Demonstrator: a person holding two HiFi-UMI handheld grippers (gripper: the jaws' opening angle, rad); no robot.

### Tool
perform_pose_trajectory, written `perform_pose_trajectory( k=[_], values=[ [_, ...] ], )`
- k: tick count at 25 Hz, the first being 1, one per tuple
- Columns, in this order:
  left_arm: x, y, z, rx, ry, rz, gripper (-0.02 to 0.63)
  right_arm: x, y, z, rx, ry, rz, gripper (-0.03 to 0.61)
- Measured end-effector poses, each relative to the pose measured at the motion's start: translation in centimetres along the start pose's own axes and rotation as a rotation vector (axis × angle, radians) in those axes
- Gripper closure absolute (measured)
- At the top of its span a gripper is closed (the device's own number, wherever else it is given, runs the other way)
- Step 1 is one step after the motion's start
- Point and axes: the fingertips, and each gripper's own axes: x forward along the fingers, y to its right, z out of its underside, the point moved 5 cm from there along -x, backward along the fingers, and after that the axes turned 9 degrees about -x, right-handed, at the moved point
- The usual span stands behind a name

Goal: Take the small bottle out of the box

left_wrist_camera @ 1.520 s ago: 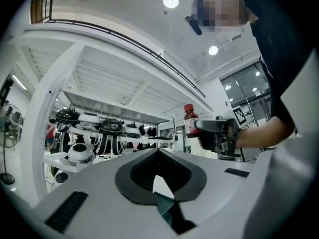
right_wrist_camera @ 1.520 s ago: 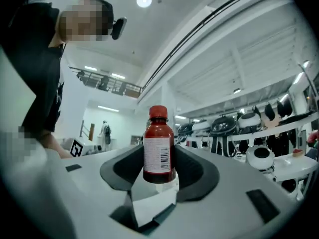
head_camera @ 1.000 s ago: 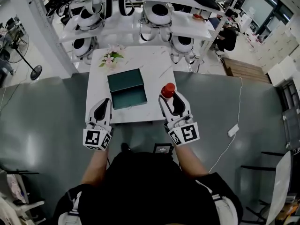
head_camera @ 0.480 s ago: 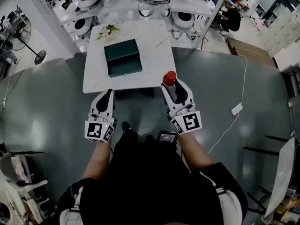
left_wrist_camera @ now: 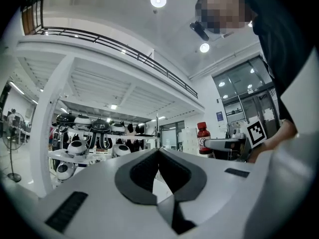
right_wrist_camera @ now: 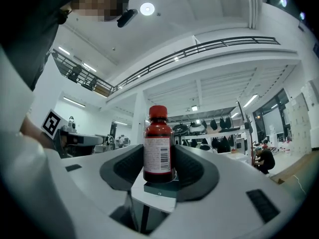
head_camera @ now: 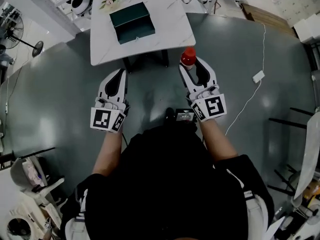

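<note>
Already out, the small bottle (right_wrist_camera: 158, 146) stands upright, clamped in the right gripper (head_camera: 196, 73), well apart from the box (head_camera: 132, 21) on the desk (head_camera: 170, 19), to its near right, while the left gripper (head_camera: 116, 84) hangs empty, jaws together.
</note>
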Motion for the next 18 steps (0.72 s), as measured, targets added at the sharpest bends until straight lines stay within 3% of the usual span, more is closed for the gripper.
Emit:
perform_pose_trajectory(
  k=[7,13,18],
  values=[
    [-8.0,0.2,-0.3,0.049,-0.044,0.098,0.598,-3.8,-8.2,-0.9,0.036,-0.062,0.039,0.368],
    [-11.8,-0.8,2.3,-0.043,-0.072,0.092,0.598,-5.8,-12.4,-0.8,0.027,-0.102,0.035,0.368],
    [-12.0,0.4,3.2,-0.067,-0.091,0.101,0.598,-6.8,-12.5,-1.2,0.025,-0.085,-0.007,0.368]
  ],
)
